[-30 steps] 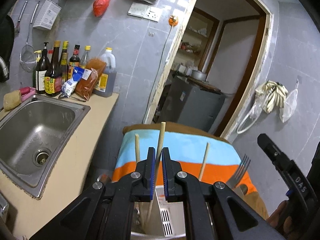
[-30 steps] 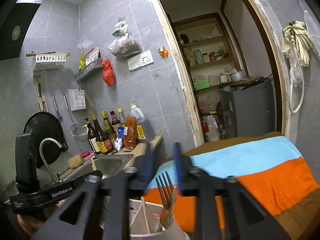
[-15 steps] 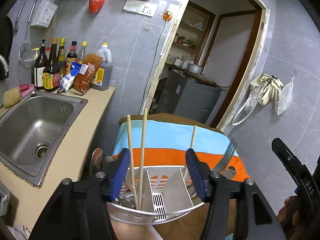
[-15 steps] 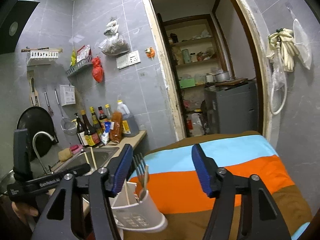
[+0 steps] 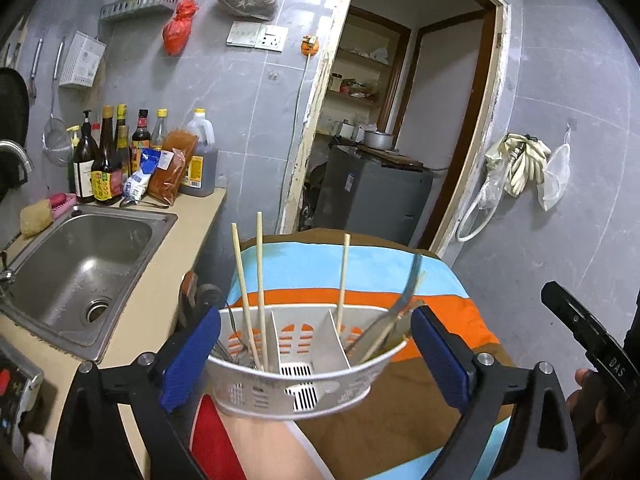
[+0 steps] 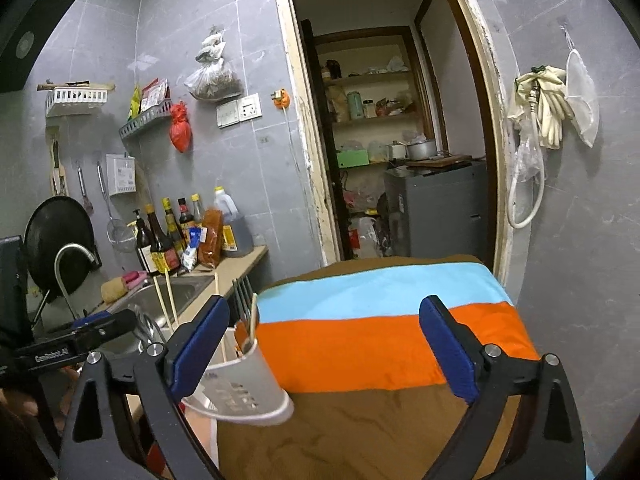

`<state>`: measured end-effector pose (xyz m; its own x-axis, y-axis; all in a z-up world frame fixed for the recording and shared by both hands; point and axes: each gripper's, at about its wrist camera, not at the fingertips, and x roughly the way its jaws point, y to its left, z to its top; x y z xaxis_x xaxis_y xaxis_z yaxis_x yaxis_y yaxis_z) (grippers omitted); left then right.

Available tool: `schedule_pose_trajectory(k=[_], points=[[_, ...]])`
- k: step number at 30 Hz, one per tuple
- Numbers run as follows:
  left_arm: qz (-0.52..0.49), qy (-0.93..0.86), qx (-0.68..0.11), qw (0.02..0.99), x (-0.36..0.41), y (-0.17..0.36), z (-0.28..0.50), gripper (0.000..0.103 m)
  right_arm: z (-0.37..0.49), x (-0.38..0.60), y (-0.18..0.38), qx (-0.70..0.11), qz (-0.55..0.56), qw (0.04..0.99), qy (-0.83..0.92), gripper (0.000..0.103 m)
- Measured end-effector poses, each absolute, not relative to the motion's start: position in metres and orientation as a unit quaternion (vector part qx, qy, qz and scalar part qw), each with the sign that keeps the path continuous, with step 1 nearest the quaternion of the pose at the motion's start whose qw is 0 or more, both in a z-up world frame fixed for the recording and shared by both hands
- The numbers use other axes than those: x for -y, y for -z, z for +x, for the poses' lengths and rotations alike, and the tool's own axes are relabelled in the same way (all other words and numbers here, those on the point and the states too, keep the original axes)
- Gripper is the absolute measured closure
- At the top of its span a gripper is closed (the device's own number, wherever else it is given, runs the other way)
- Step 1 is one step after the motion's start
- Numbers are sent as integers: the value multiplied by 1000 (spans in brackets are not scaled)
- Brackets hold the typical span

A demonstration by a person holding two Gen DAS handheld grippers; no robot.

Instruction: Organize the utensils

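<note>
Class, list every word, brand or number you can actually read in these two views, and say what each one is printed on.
"GenRobot.AI": side of the left gripper.
"DAS": side of the right gripper.
Sauce bottles: labels too small to read.
Wall box: print blurred.

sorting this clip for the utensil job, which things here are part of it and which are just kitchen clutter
Part of the job:
- white utensil holder
- chopsticks standing in it
- fork in its end compartment

Just lying about:
- sauce bottles
- sink
- sponge
- red bag on the wall
- gloves
- striped cloth
</note>
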<state>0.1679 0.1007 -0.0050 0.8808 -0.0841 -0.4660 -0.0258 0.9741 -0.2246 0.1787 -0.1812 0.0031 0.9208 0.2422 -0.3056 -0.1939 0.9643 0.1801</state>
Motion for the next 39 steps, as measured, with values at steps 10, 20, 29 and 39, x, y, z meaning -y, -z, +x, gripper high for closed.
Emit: schedule_pose_trajectory(k=[10,20,29,39], points=[[-103,-5,-236,966,-68,-3,122,2,138,220,-10,-178,48,979,-92,2],[-103,-27,-224,969,-34,-7,68,1,79,259,-14,-193,35,978,-73,2],[-86,-31,-213,973,-6,-8,26,1,35,283,-16,-187,40,979,-71,2],[-71,-34,-204,976,6,-13,0,1,14,297,-15,-188,42,978,-83,2]])
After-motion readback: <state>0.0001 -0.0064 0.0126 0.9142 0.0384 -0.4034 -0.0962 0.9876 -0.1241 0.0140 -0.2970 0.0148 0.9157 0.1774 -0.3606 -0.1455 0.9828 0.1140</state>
